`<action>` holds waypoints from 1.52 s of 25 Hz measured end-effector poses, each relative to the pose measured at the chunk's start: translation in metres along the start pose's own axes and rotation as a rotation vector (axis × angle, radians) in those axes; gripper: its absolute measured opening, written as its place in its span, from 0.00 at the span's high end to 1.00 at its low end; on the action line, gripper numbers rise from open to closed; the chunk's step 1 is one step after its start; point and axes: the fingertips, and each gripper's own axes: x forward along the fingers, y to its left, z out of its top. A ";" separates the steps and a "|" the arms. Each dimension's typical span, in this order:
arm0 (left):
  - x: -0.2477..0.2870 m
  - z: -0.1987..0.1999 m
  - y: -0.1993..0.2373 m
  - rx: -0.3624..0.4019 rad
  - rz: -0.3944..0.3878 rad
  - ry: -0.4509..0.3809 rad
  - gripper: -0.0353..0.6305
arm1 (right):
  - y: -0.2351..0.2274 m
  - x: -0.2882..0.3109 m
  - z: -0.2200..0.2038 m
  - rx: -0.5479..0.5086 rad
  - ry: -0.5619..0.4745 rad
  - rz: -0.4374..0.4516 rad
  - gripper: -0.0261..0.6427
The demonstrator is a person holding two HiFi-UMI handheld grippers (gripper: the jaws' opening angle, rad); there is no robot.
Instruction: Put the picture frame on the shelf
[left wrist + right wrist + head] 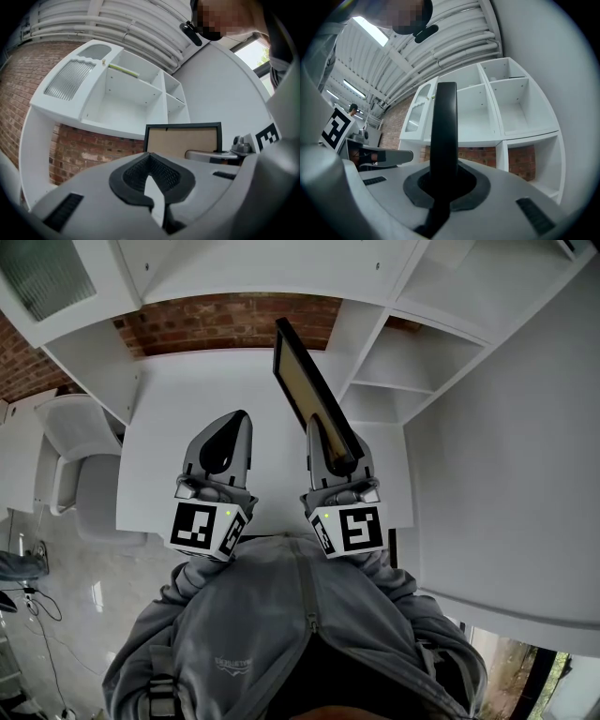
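Picture frame: a black-edged frame point(314, 395) with a tan backing board, gripped by one edge in the right gripper, not on any shelf. It stands out from the jaws over the white desk, edge-on to the person and angled toward the brick wall.
Frame from the sides: in the left gripper view its tan back point(183, 140) faces that gripper; in the right gripper view it is a dark bar point(444, 136) rising from the jaws.
Right gripper: the right gripper point(330, 444) point(443, 183) has its jaws clamped tight on the frame's edge.
Left gripper: the left gripper point(230, 432) point(152, 180) is beside the right one and holds nothing; its jaws are drawn together with only a thin slit showing.
Desk: a white desk point(187, 409) lies below both grippers.
Shelf unit: white open compartments point(412, 362) point(126, 93) point(497, 108) rise behind and to the right of the desk.
Wall: red brick point(225, 320) shows behind the desk.
Chair: a white chair point(80, 446) stands at the desk's left.
Person: a grey zipped jacket point(300, 634) fills the foreground of the head view.
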 end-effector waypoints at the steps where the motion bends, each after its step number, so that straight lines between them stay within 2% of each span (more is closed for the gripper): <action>1: 0.001 0.000 0.000 -0.001 -0.002 -0.002 0.94 | -0.001 0.001 0.001 -0.003 -0.001 -0.001 0.91; 18: 0.027 0.019 0.023 0.021 -0.068 0.003 0.94 | -0.002 0.031 0.019 -0.026 -0.017 -0.054 0.91; 27: 0.037 0.031 0.031 0.022 -0.116 -0.017 0.94 | 0.002 0.043 0.044 -0.052 -0.064 -0.079 0.91; 38: 0.042 0.049 0.035 0.061 -0.125 -0.056 0.94 | -0.002 0.049 0.078 -0.102 -0.141 -0.090 0.91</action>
